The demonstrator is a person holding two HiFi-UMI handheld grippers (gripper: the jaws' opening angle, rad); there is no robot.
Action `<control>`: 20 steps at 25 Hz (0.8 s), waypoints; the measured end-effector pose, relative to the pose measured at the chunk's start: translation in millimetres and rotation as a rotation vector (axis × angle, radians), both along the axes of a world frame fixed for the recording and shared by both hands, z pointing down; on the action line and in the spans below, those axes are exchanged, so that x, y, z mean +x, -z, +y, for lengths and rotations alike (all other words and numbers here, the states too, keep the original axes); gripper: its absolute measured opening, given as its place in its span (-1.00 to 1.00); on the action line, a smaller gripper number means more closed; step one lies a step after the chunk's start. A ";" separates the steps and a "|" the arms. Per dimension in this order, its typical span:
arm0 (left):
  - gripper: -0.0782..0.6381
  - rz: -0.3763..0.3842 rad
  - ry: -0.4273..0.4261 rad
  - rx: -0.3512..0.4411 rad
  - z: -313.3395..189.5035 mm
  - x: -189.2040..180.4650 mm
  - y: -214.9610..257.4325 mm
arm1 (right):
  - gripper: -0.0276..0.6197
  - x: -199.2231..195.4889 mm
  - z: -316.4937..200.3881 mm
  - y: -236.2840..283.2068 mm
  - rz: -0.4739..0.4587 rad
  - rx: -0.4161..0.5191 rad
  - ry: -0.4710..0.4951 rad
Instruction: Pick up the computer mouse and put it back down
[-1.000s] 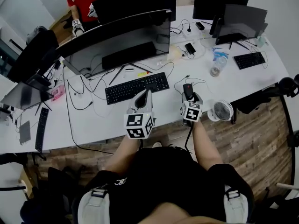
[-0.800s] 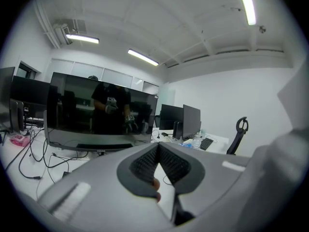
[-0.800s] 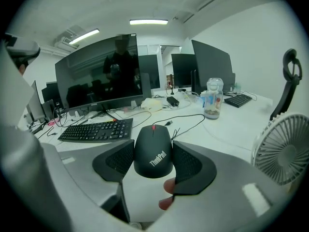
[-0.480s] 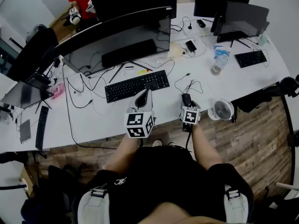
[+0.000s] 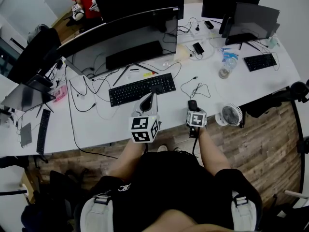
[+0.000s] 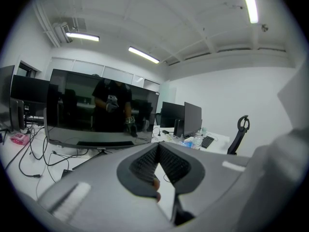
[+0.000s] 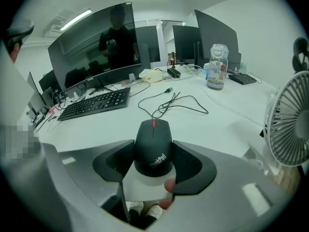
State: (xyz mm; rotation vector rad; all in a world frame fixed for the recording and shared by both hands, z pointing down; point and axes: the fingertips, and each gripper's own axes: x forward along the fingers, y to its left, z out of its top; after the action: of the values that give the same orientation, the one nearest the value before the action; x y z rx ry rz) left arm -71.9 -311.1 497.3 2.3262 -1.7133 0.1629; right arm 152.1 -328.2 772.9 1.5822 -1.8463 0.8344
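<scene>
A black computer mouse [image 7: 153, 149] with a red scroll wheel sits between the jaws of my right gripper [image 7: 152, 154], whose pads press on both its sides. In the head view the mouse [image 5: 192, 104] is near the front edge of the white desk [image 5: 96, 124], just ahead of the right gripper [image 5: 192, 108]. Its thin cable [image 7: 169, 100] loops away across the desk. My left gripper [image 5: 152, 97] hovers right of the keyboard's near corner. Its jaws meet in a point with nothing between them [image 6: 157, 148].
A black keyboard [image 5: 141, 89] lies before a wide curved monitor [image 5: 120, 37]. A small white fan [image 5: 231, 114] stands at the desk edge right of the mouse. A clear bottle [image 5: 224, 71] stands farther back, with more monitors, another keyboard and loose cables around.
My right gripper has drawn back toward the desk's front edge, bringing the mouse with it. The left gripper has stayed in place.
</scene>
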 end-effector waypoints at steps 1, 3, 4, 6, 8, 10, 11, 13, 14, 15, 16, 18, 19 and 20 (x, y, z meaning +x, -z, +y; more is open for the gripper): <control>-0.63 0.001 0.001 0.000 -0.5 -0.5 0.1 | -0.13 -1.5 -2.2 0.0 -0.005 0.003 0.006; -0.63 0.002 0.003 0.002 -1.8 -1.3 0.7 | -0.13 -3.9 -5.8 0.2 -0.026 0.004 0.011; -0.63 0.002 0.004 0.003 -2.5 -1.6 1.1 | -0.13 -4.6 -6.7 0.3 -0.040 0.001 0.010; -0.63 0.004 0.003 0.005 -3.3 -2.0 1.4 | -0.12 -5.1 -8.2 2.8 -0.073 0.009 0.004; -0.63 0.008 0.002 0.007 -3.9 -2.5 1.8 | -0.12 -4.6 -9.6 10.4 -0.093 0.038 0.002; -0.63 0.014 0.000 0.010 -5.1 -2.8 2.7 | -0.12 -4.6 -12.3 25.7 -0.102 0.090 0.005; -0.63 0.017 -0.001 0.012 -6.0 -2.3 3.1 | -0.12 -4.5 -14.3 37.9 -0.106 0.130 0.005; -0.63 0.022 -0.008 0.017 -7.8 0.2 3.8 | -0.16 -3.9 -19.6 71.5 -0.113 0.241 0.002; -0.63 0.025 -0.012 0.020 -8.4 1.7 4.4 | -0.31 -2.8 -22.2 91.3 -0.112 0.303 -0.006; -0.63 0.027 -0.016 0.022 -8.8 3.2 5.2 | -0.45 -1.0 -24.7 111.7 -0.105 0.363 -0.017; -0.63 0.030 -0.020 0.026 -9.2 4.9 6.0 | -0.59 1.2 -26.9 132.0 -0.095 0.420 -0.030; -0.63 0.036 -0.030 0.034 -9.6 8.4 7.7 | -0.87 4.5 -29.7 172.4 -0.084 0.528 -0.045; -0.63 0.038 -0.034 0.038 -9.4 10.2 8.4 | -0.90 4.8 -29.8 192.6 -0.089 0.579 -0.044; -0.63 0.041 -0.038 0.041 -9.1 12.0 9.1 | -0.90 4.6 -28.9 212.6 -0.098 0.627 -0.041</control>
State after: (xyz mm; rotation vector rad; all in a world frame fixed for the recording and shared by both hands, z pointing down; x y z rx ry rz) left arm -59.9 -320.2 488.1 2.3750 -1.6695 0.0873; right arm 156.7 -357.1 560.3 1.9737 -2.2971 0.3589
